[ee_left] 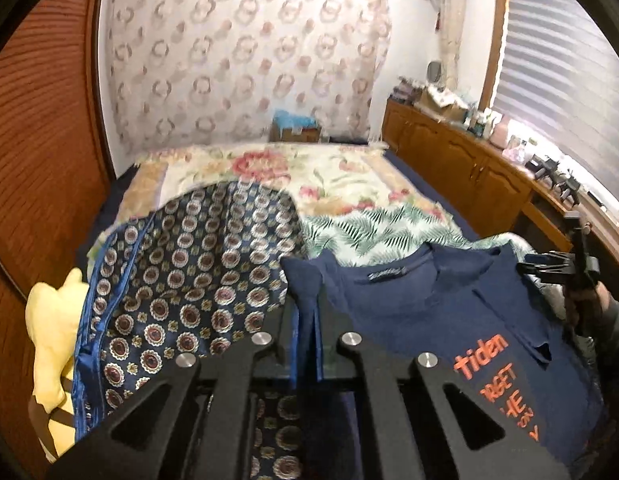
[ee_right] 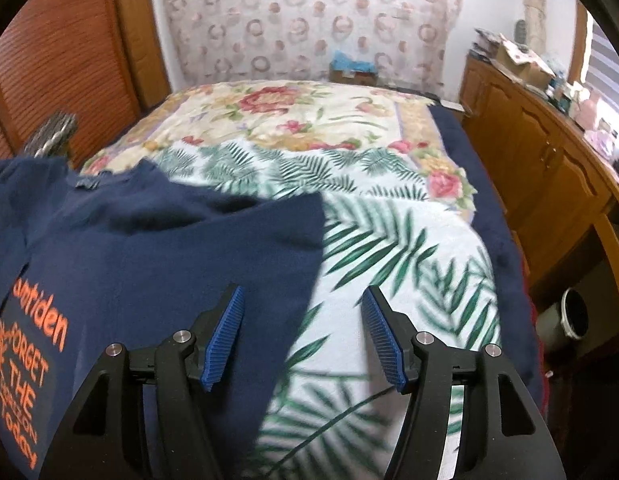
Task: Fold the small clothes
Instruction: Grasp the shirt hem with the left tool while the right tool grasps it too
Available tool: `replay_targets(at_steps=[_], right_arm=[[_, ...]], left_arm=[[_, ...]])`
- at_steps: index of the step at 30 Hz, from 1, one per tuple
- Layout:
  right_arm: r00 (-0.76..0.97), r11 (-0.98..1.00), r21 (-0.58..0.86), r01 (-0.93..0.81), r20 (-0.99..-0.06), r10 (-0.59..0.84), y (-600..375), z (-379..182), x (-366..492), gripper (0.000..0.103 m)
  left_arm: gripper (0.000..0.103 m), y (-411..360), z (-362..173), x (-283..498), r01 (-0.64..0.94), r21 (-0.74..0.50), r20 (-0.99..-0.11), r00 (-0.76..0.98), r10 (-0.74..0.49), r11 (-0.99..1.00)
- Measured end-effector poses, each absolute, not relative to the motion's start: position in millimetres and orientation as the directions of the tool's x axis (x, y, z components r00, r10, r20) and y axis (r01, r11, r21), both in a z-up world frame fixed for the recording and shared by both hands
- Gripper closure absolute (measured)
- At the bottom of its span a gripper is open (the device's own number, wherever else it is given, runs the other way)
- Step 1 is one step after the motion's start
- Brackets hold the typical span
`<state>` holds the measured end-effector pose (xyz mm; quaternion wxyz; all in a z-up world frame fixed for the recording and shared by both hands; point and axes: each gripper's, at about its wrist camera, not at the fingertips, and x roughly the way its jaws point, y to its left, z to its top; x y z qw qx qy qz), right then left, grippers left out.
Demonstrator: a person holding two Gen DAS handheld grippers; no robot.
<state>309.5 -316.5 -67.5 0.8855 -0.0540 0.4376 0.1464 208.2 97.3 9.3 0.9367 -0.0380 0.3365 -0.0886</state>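
A navy t-shirt [ee_left: 449, 316] with orange lettering lies on the bed; it also shows in the right wrist view [ee_right: 149, 248]. My left gripper [ee_left: 307, 344] is shut on the shirt's left sleeve edge, and the cloth hides the fingertips. My right gripper [ee_right: 303, 334] is open, its blue pads [ee_right: 225, 336] just above the shirt's right sleeve edge and the palm-leaf cloth [ee_right: 389, 240]. The right gripper also shows at the far right of the left wrist view [ee_left: 549, 270].
A navy medallion-print garment [ee_left: 181, 280] and a yellow cloth [ee_left: 53, 340] lie left of the shirt. A floral bedspread [ee_right: 309, 112] covers the bed. A wooden cabinet [ee_right: 549, 168] with clutter runs along the right; a wooden louvred door [ee_left: 41, 160] stands left.
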Motion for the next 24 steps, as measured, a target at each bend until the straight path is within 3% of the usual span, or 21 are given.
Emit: replay_targets(at_steps=[8,9,11,12,15,24], right_arm=[[0.536,0.938,0.064,-0.340,-0.807,0.249,-306,-68,338,0.042],[0.535,0.935,0.059,-0.349,-0.807,0.251,-302,-68,338,0.049],[0.536,0.925,0.049,-0.376,-0.803,0.260,-295,-68,339,0.074],[0.522,0.914,0.071,-0.398,-0.802,0.290,-290,-67,337,0.096],[0.517,0.905,0.095,-0.415,-0.793,0.321,-286,-57,330,0.098],[0.640,0.879,0.112,-0.464,-0.643,0.420,-291,21,232,0.099]], left_arm=[[0.100,92,22,195,0.174,-0.144,-0.582,0.781,-0.226,0.974],[0.100,91,22,193,0.177,-0.144,-0.576,0.785,-0.228,0.974],[0.101,86,26,185,0.191,-0.144,-0.562,0.792,-0.239,0.971],[0.101,84,27,180,0.194,-0.145,-0.555,0.796,-0.242,0.970],[0.101,81,35,160,0.210,-0.137,-0.529,0.811,-0.251,0.968],[0.101,87,46,80,0.221,-0.126,-0.471,0.845,-0.255,0.967]])
